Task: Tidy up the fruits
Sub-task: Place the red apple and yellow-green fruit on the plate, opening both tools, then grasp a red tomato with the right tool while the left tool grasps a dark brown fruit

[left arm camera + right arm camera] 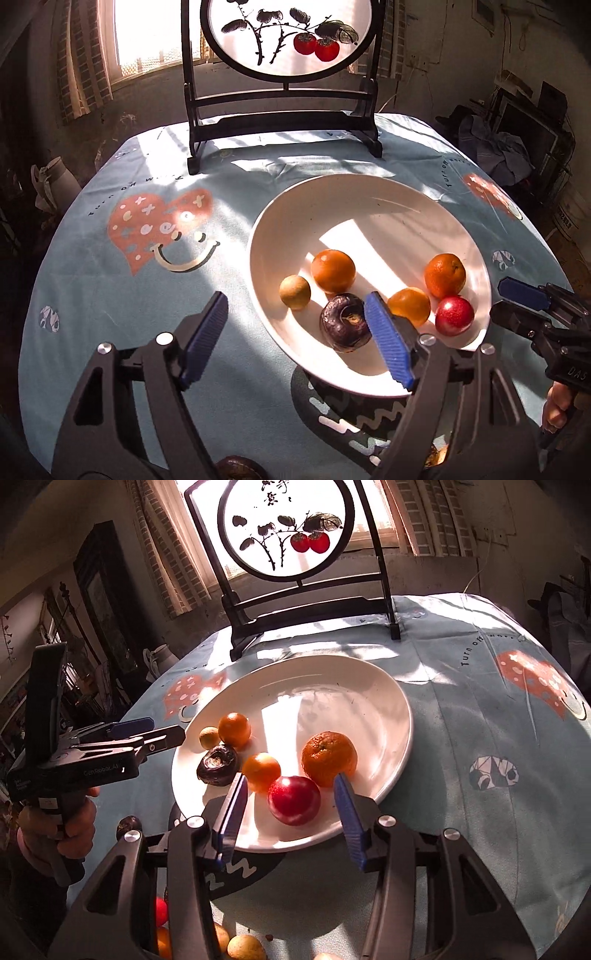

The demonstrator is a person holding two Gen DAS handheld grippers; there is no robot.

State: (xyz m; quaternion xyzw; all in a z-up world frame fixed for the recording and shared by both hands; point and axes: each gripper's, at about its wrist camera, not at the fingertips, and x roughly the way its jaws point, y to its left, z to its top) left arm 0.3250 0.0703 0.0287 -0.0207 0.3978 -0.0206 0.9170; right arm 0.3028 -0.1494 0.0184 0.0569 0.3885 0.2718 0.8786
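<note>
**Left wrist and right wrist: six fruits on the white plate, both claws empty**

Left wrist view: the left claw [295,317] hangs with its blue pads wide apart and nothing between them. One pad is over the blue cloth of the desk [110,295], the other over the near part of the white plate [369,192]. On the plate lie a small green-brown fruit [294,291], an orange [333,271], a dark purple fruit [343,323], a smaller orange [410,305], a mandarin [444,275] and a red fruit [454,315] (the red one touches the smaller orange). Behind the plate stands a dark wooden screen [284,122] painted with persimmons. The right claw [517,302] enters from the right edge; I cannot tell its gap from this side.

Right wrist view: the right claw [291,805] is spread open and grips nothing, its pads either side of the red fruit [294,799] without touching it. The mandarin [328,758] sits just behind the right-hand pad. More fruit [243,947] lies on the desk at the bottom edge, off the plate [332,679].
</note>
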